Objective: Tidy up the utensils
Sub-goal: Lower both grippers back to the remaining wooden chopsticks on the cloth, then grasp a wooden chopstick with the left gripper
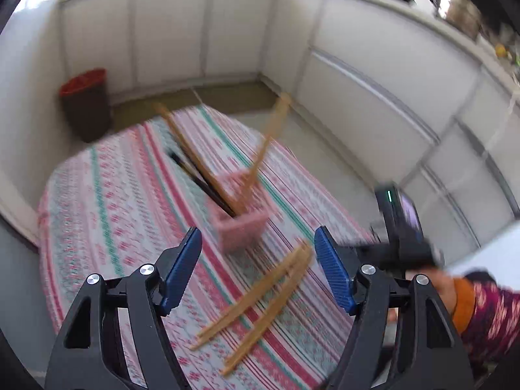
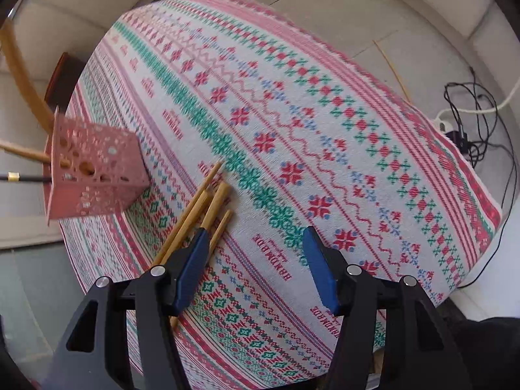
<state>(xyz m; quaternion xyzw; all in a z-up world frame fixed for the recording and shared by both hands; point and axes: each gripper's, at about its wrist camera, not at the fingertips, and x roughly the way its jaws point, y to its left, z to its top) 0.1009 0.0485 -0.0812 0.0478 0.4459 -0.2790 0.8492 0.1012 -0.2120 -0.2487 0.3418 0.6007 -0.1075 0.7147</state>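
Observation:
A pink perforated utensil holder (image 1: 241, 216) stands on a patterned tablecloth (image 1: 107, 195); it also shows in the right wrist view (image 2: 97, 169). It holds wooden utensils (image 1: 182, 139) and a black utensil (image 1: 195, 175). Several loose wooden chopsticks (image 1: 260, 302) lie on the cloth in front of it, also in the right wrist view (image 2: 208, 208). My left gripper (image 1: 258, 253) is open and empty above the chopsticks. My right gripper (image 2: 255, 247) is open and empty, its left finger over the chopsticks' near ends; its body shows at the right of the left wrist view (image 1: 403, 227).
A dark bin with a red liner (image 1: 86, 104) stands on the floor beyond the table. White cabinet fronts (image 1: 373, 97) line the room. A power strip and cables (image 2: 468, 126) lie on the floor past the table's right edge (image 2: 448, 149).

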